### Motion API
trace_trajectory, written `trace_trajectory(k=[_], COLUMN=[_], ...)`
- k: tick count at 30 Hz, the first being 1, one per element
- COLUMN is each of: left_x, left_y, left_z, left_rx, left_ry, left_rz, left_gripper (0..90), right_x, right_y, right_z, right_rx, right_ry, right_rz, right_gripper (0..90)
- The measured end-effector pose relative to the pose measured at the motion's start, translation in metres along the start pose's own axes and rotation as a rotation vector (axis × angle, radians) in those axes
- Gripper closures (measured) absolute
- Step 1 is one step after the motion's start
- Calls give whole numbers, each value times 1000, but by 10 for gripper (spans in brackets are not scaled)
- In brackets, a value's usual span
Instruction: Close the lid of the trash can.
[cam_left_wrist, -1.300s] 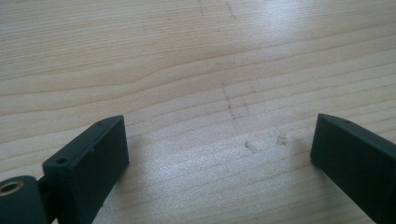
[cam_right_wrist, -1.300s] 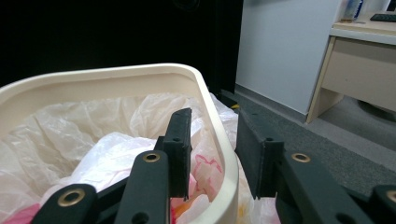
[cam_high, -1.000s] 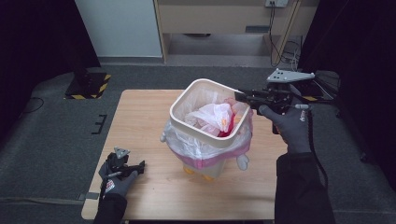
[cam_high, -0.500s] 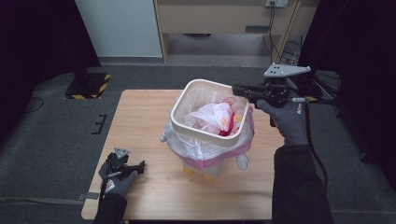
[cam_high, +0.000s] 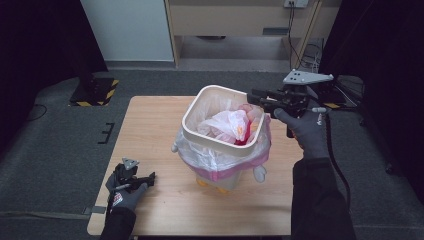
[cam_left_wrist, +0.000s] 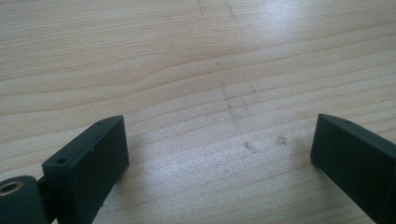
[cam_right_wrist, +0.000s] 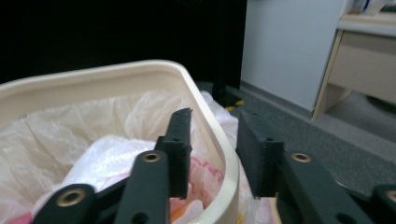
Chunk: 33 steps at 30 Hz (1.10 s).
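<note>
right gripper (cam_high: 256, 96): jaws having just been opening, now sitting slightly apart astride the cream bin rim (cam_right_wrist: 219, 135), gripping nothing | bin (cam_high: 220, 137): standing directly under and ahead of its tips, bag liner (cam_high: 220, 157) hanging below | left gripper (cam_high: 145, 177): resting wide open over bare table (cam_left_wrist: 196, 70), well apart from bin

Wearing dark grey gloves (cam_high: 307, 131) with small red-and-white wrist markings and black sleeves (cam_high: 320, 200); gripping black hand-held grippers showing brass-coloured screws, grey three-cornered plates (cam_high: 306, 77), a black cable (cam_high: 336, 165) trailing.
</note>
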<state>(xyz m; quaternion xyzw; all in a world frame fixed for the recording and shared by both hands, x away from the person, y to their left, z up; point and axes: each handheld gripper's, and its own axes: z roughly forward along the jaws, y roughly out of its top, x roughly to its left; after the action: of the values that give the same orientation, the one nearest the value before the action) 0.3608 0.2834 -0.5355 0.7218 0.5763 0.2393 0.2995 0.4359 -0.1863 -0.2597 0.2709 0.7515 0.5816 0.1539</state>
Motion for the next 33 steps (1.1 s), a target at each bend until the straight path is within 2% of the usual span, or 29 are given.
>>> trace_trajectory(k=[3,6,10,13,17,23,27,33], left_x=[0,0,0,0,0,0,0,0], left_y=[0,0,0,0,0,0,0,0], left_z=[0,0,0,0,0,0,0,0], left_rx=[0,0,0,0,0,0,0,0], left_ry=[0,0,0,0,0,1,1,1], left_rz=[0,0,0,0,0,0,0,0], left_gripper=[32,32,32,32,32,32,32,32], right_x=[3,5,5,4,2,3,3,4], right_y=[1,1,-3,-7,-17,-39,-58,-86], right_z=[-6,-14,-27,-34,-43,-56,-59,-59], right_rx=[-60,-133,-208,-227,-240,-291,-289,-252], right_ry=[-4,-57,-134,-170,-229,-320,-380,-406], right_rz=[17,21,42,71,76,100,121,137], right_gripper=[560,473,443,406,400,375,369,367])
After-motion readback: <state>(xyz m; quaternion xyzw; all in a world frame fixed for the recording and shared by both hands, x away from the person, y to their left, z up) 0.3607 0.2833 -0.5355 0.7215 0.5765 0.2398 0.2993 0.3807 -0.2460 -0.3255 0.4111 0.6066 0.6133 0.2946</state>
